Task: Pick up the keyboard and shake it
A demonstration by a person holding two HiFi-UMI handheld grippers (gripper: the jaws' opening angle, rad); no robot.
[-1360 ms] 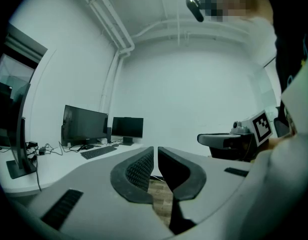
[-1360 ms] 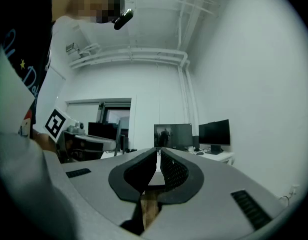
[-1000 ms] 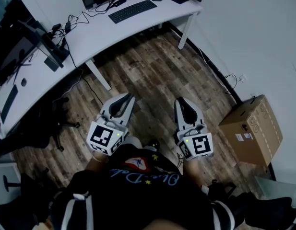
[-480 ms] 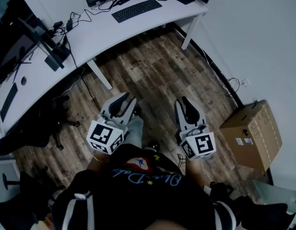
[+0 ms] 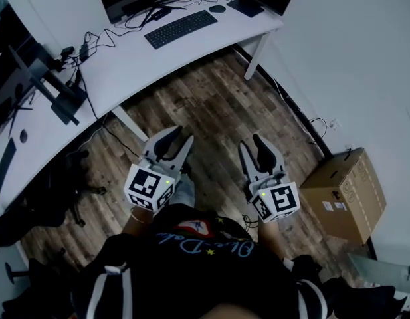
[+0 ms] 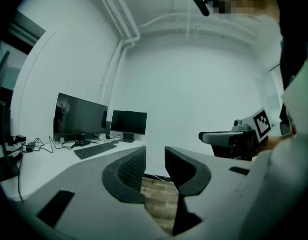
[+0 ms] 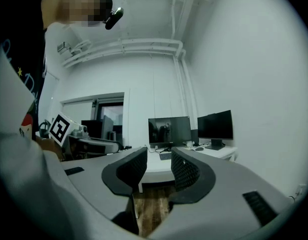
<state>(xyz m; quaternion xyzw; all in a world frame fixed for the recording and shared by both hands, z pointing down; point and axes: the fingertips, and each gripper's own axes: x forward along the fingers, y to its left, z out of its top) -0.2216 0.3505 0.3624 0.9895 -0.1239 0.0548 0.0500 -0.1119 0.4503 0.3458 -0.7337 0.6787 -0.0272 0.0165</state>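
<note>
Barely begun. Keyboard [image 5: 181,28] untouched on the desk [image 5: 145,62] at 12 o'clock, well apart from both tools. Left gripper [image 5: 178,138] and right gripper [image 5: 251,143] low at 6 o'clock, empty, jaws opening. Still to do: approach, grip, lift, shake.

My head camera looks steeply down from well above, the keyboard [image 5: 181,28] far off near its top edge. Cameras on my left claw [image 5: 183,135] and right claw [image 5: 250,141] sit close behind the jaws, facing level toward that keyboard, which all three views share.
</note>
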